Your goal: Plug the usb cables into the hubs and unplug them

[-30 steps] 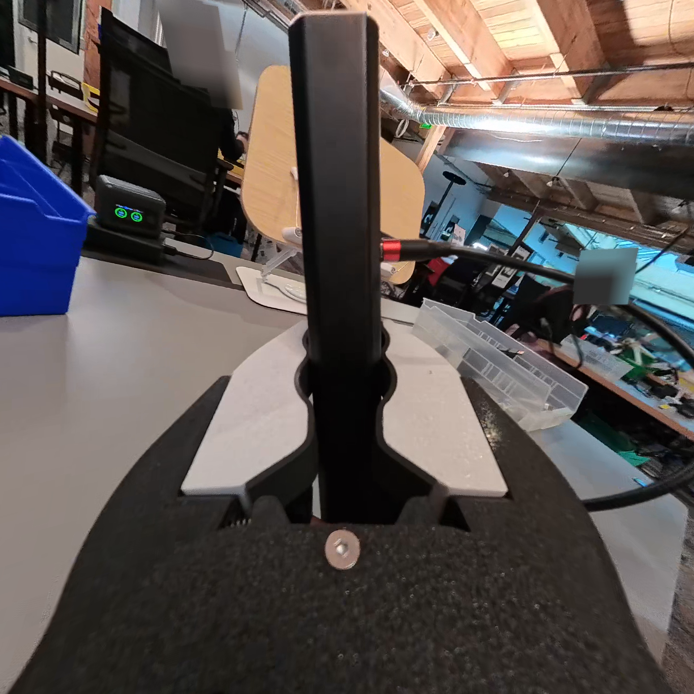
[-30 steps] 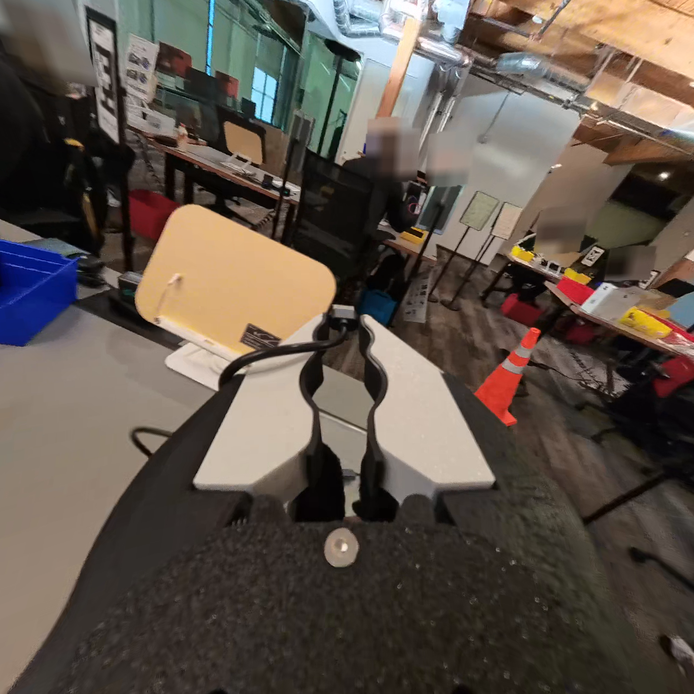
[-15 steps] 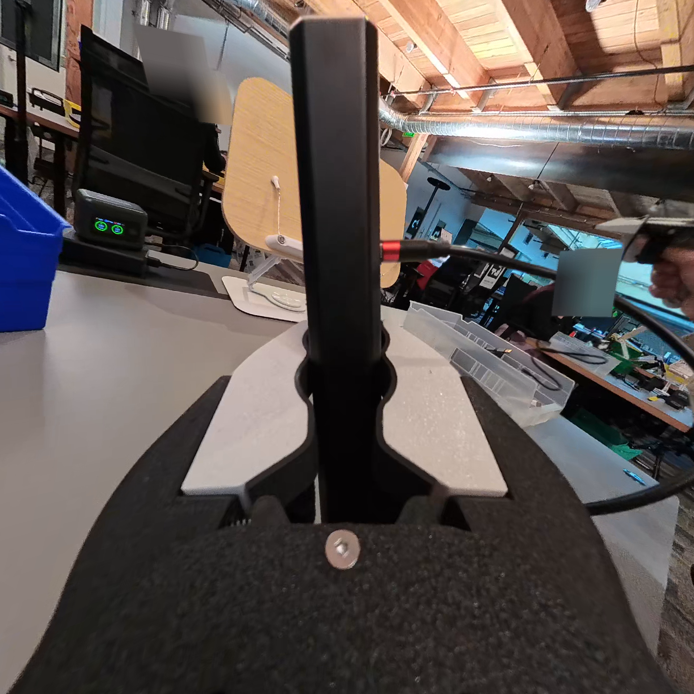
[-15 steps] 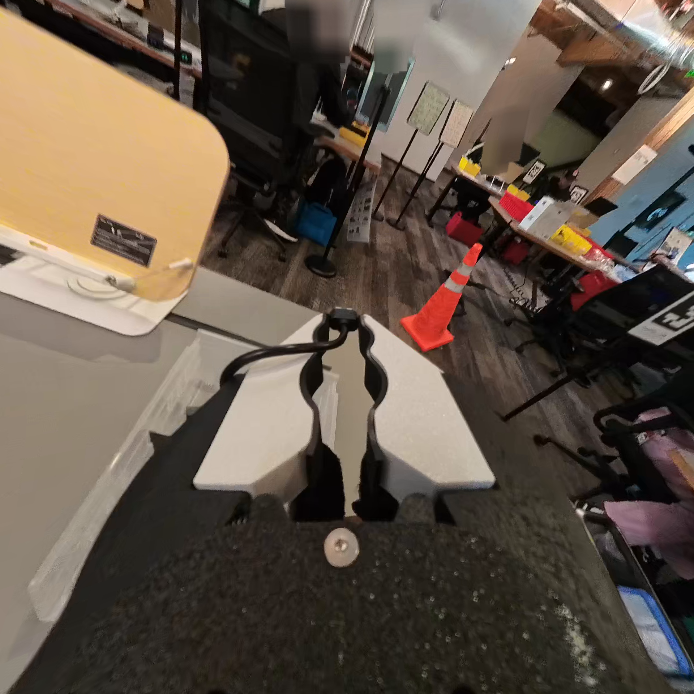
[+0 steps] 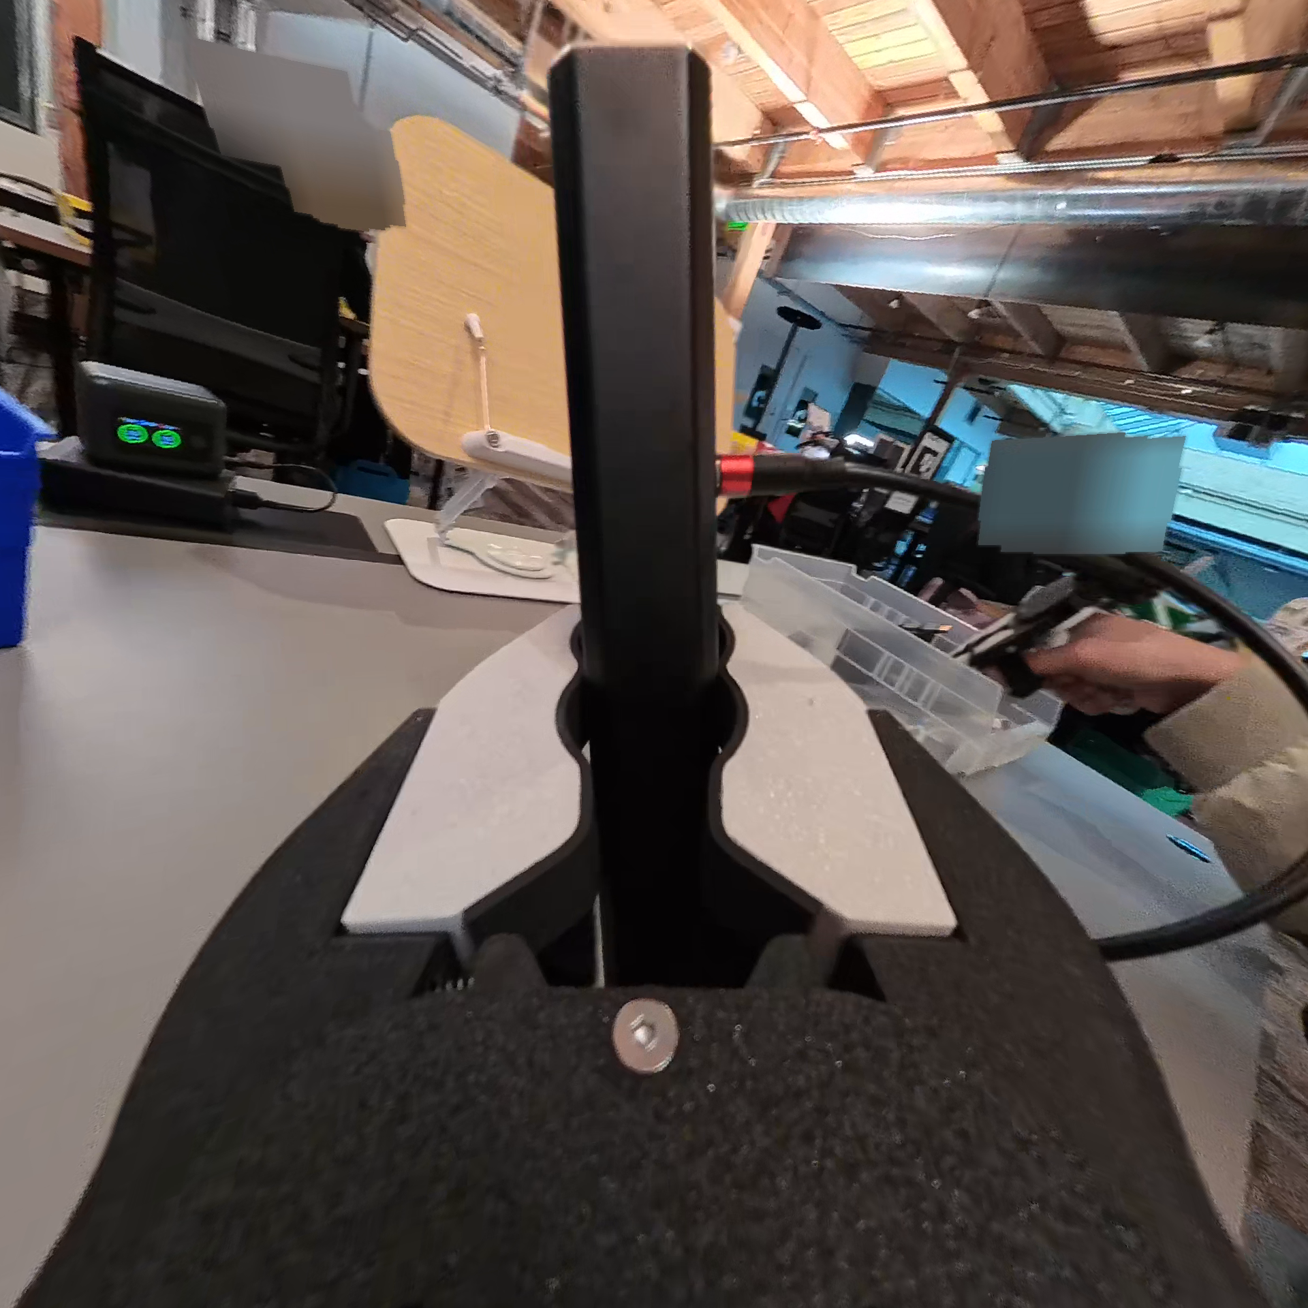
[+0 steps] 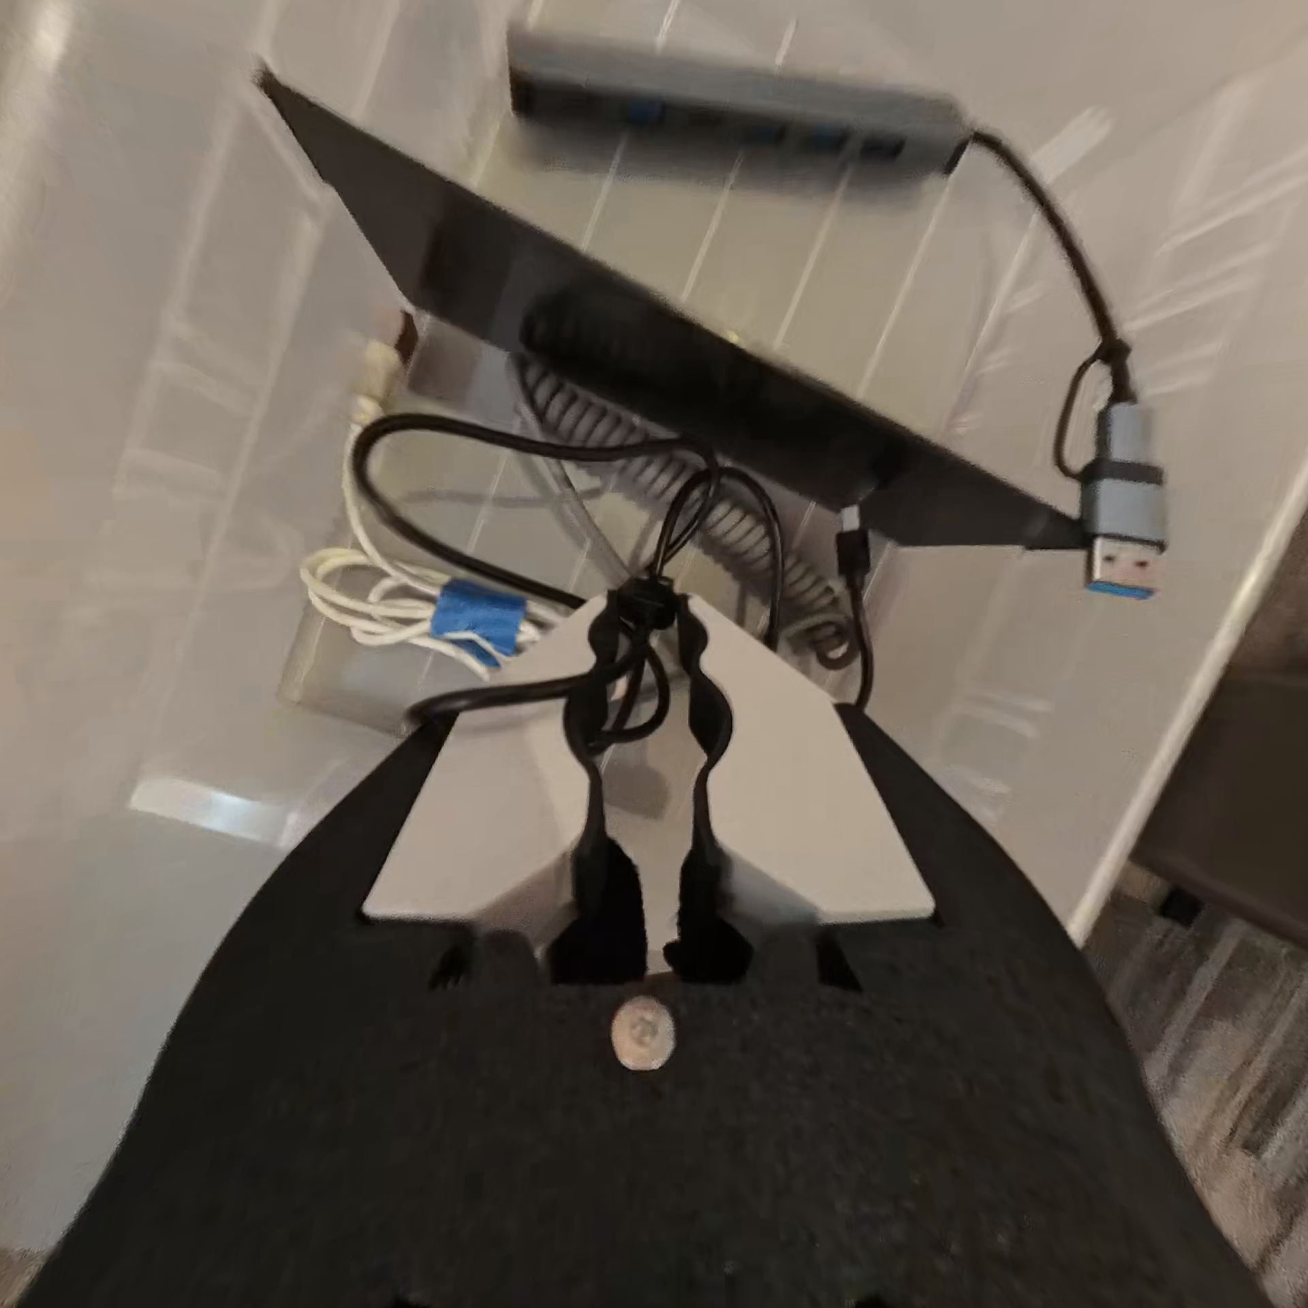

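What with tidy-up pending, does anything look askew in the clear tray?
A black flat panel lies slanted across the clear tray and its dividers, and the grey hub has its plug overlapping the panel's corner.

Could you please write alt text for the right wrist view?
The right hand-held gripper pinches a black cable above a clear plastic organiser holding a grey USB hub, a white cable bundle and a coiled cable.
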Demonstrator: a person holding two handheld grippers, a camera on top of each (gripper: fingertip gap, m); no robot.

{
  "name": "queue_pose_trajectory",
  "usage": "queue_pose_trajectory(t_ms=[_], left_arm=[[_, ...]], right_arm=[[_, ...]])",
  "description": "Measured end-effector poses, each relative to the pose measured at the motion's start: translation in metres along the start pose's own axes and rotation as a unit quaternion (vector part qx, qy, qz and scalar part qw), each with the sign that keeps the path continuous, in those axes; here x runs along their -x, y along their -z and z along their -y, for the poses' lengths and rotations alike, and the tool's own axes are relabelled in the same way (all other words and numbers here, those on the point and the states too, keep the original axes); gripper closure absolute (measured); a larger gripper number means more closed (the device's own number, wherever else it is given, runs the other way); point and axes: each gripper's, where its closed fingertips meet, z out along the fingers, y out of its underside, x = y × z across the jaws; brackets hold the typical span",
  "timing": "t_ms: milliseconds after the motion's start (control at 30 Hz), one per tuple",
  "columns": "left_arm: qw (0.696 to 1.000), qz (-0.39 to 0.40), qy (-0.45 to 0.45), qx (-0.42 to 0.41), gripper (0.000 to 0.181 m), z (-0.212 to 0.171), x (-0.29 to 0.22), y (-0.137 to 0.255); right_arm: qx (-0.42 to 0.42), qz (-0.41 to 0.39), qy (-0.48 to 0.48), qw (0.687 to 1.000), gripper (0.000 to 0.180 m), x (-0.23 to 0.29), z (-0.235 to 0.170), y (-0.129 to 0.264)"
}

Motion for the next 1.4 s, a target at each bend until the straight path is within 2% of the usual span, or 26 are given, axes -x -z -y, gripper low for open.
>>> queue_pose_trajectory(t_ms=[33, 67, 200, 300, 367, 433, 500, 567, 633, 667, 733, 833, 1033, 1133, 1300, 1400], left_arm=[[1.000, -0.009, -0.001, -0.001, 0.151, 0.000, -0.003, -0.001], [1.000, -0.013, -0.005, -0.003, 0.151, 0.000, -0.006, -0.001], [0.999, -0.039, -0.015, 0.000, 0.151, -0.002, -0.018, -0.003], [0.999, -0.037, -0.019, 0.002, 0.151, -0.005, -0.022, -0.005], [0.999, -0.033, -0.025, 0.000, 0.151, -0.006, -0.025, -0.007], [0.998, -0.028, -0.047, 0.006, 0.151, -0.009, -0.031, -0.009], [0.996, -0.014, -0.085, 0.016, 0.151, -0.014, -0.038, -0.012], [0.993, 0.000, -0.119, 0.025, 0.151, -0.018, -0.046, -0.014], [0.989, 0.016, -0.142, 0.030, 0.151, -0.022, -0.052, -0.016], [0.988, 0.021, -0.148, 0.031, 0.151, -0.024, -0.055, -0.016], [0.988, 0.028, -0.150, 0.029, 0.151, -0.025, -0.061, -0.017], [0.990, 0.014, -0.136, 0.017, 0.151, -0.026, -0.072, -0.018], [0.993, -0.018, -0.121, -0.008, 0.151, -0.022, -0.092, -0.017], [0.994, -0.025, -0.110, -0.011, 0.151, -0.023, -0.095, -0.017], [0.994, -0.059, -0.095, 0.013, 0.151, -0.029, -0.097, -0.019], [0.992, -0.065, -0.101, 0.029, 0.151, -0.031, -0.096, -0.018]], right_arm=[[0.019, 0.000, -0.003, 1.000, 0.157, -0.002, -0.005, -0.001], [0.030, -0.013, -0.004, 0.999, 0.142, -0.008, -0.008, 0.002], [0.065, -0.054, -0.002, 0.996, 0.112, -0.032, -0.022, 0.044], [0.071, -0.087, 0.013, 0.994, 0.112, -0.044, -0.027, 0.080], [0.020, -0.087, 0.004, 0.996, 0.113, -0.032, -0.011, 0.103], [-0.070, -0.039, 0.019, 0.997, 0.115, 0.014, 0.018, 0.124], [-0.185, 0.032, 0.063, 0.980, 0.118, 0.090, 0.051, 0.147], [-0.303, 0.152, 0.082, 0.937, 0.123, 0.188, 0.075, 0.177], [-0.384, 0.286, 0.070, 0.875, 0.128, 0.279, 0.083, 0.211], [-0.409, 0.328, 0.054, 0.850, 0.130, 0.312, 0.085, 0.222], [-0.431, 0.374, 0.032, 0.820, 0.139, 0.363, 0.086, 0.227], [-0.451, 0.321, 0.011, 0.832, 0.146, 0.385, 0.094, 0.210], [-0.475, 0.344, -0.048, 0.808, 0.150, 0.397, 0.107, 0.209], [-0.483, 0.324, -0.039, 0.813, 0.165, 0.397, 0.108, 0.210], [-0.471, 0.246, 0.054, 0.846, 0.165, 0.395, 0.107, 0.205], [-0.460, 0.218, 0.106, 0.854, 0.166, 0.397, 0.104, 0.205]])
